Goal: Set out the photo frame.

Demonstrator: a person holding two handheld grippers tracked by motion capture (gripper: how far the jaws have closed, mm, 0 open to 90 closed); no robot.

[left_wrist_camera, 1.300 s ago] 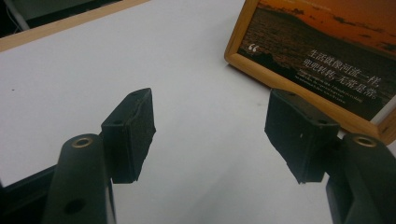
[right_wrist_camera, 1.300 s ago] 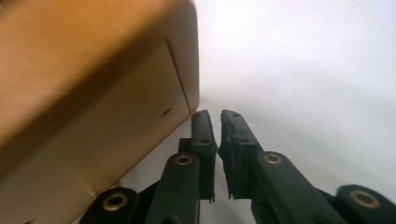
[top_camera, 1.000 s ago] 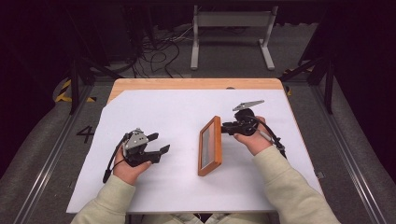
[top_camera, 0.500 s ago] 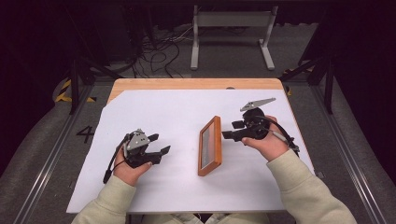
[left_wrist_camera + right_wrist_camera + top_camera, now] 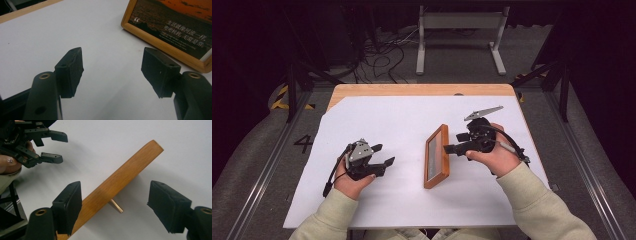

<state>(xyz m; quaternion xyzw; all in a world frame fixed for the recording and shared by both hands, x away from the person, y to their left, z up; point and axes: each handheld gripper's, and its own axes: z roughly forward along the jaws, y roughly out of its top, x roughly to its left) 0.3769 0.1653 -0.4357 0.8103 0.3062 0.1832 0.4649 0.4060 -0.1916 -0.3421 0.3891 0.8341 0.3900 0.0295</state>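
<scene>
A wooden picture frame [image 5: 436,156] stands on edge on the white sheet, its sunset print with white lettering [image 5: 172,27] facing left. A brass peg [image 5: 116,206] props its back. My right gripper [image 5: 454,142] is just right of it and its jaws have just been opening. They are open, and the frame's top rail [image 5: 120,182] runs between them, near the left pad and well clear of the right one. My left gripper [image 5: 383,154] rests on the sheet left of the frame, open and empty [image 5: 112,70].
A white sheet [image 5: 402,125] covers most of the wooden table [image 5: 412,90]. Behind the table, cables [image 5: 382,60] lie on the floor beside a metal stand [image 5: 459,22]. Grey floor rails [image 5: 267,170] run along both sides.
My right gripper let go of the frame's top rail, opened its jaws and drew back slightly to the right. The frame stays upright. The left gripper has not moved.
</scene>
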